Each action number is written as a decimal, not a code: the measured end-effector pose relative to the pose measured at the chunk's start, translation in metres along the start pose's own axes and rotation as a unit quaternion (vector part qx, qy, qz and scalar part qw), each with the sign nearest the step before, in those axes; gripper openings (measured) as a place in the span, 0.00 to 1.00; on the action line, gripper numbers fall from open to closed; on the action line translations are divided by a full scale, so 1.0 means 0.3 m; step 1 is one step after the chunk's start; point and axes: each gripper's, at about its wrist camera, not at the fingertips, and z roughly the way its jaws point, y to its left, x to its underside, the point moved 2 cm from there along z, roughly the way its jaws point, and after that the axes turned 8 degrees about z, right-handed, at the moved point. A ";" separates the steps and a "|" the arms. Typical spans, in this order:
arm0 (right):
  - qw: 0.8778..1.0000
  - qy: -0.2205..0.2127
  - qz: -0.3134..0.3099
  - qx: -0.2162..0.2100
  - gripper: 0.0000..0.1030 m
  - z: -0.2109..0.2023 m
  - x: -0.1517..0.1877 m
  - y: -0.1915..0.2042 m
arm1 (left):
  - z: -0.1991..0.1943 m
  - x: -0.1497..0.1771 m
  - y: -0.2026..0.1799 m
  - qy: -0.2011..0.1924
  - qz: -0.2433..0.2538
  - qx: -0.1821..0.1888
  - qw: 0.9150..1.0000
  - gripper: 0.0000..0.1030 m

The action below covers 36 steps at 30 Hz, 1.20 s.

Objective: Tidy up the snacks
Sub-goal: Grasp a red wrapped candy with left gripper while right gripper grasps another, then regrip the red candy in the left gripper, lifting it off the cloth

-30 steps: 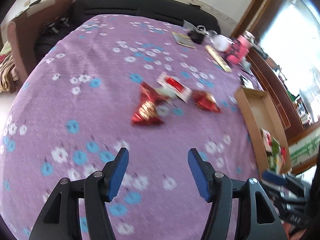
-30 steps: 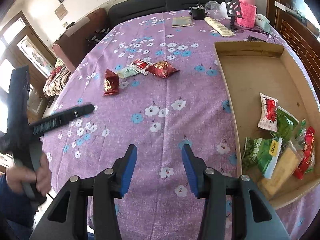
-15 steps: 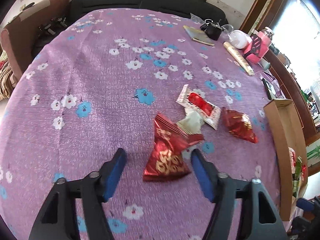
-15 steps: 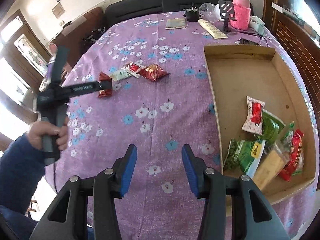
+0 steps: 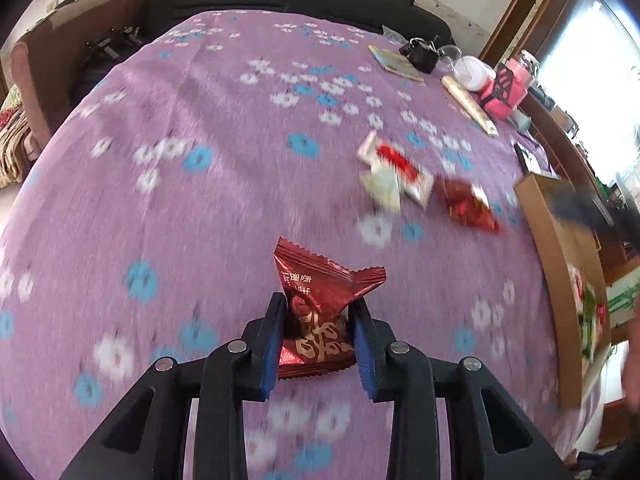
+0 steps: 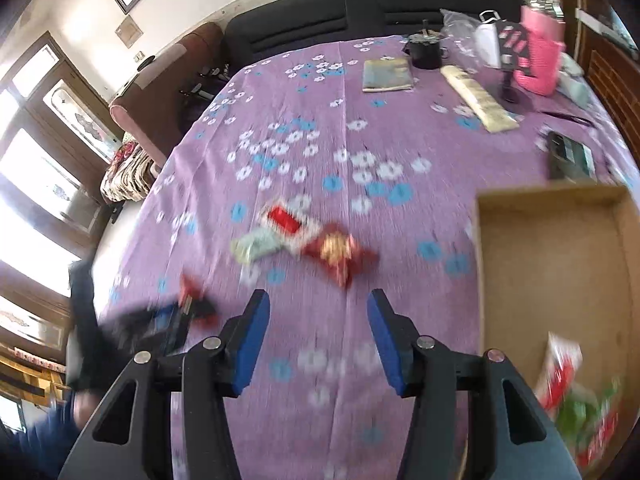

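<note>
A dark red snack packet sits upright between the blue fingers of the left gripper, which are clenched on its lower half above the purple flowered counter. Farther along the counter lie a white-and-red packet, a pale green packet and another red packet, close together. The right gripper hangs level over the counter, fingers released and wide apart, with the cardboard box to its right holding blurred snacks.

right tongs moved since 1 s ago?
Yes. The right tongs, open, moved forward toward the loose snacks; the cardboard box now sits nearer in view.
</note>
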 end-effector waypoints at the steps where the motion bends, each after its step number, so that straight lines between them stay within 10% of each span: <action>1: 1.000 0.010 0.003 -0.002 0.49 0.044 -0.036 -0.003 | -0.015 0.026 0.000 0.002 -0.001 -0.002 1.000 0.32; 11: 0.995 0.087 -0.034 -0.032 0.49 0.290 -0.121 0.020 | -0.073 0.125 0.010 0.009 -0.023 -0.010 1.000 0.32; 18: 0.985 0.094 -0.136 0.041 0.49 0.296 0.039 0.081 | -0.069 0.123 0.018 0.002 -0.029 -0.011 1.000 0.32; 21: 0.983 0.072 -0.149 0.077 0.30 0.278 0.077 0.102 | -0.063 0.113 0.010 0.000 -0.027 -0.015 1.000 0.32; 36: 0.994 0.101 -0.043 -0.016 0.29 0.059 0.513 0.089 | -0.067 0.159 -0.128 0.011 0.015 0.027 0.999 0.32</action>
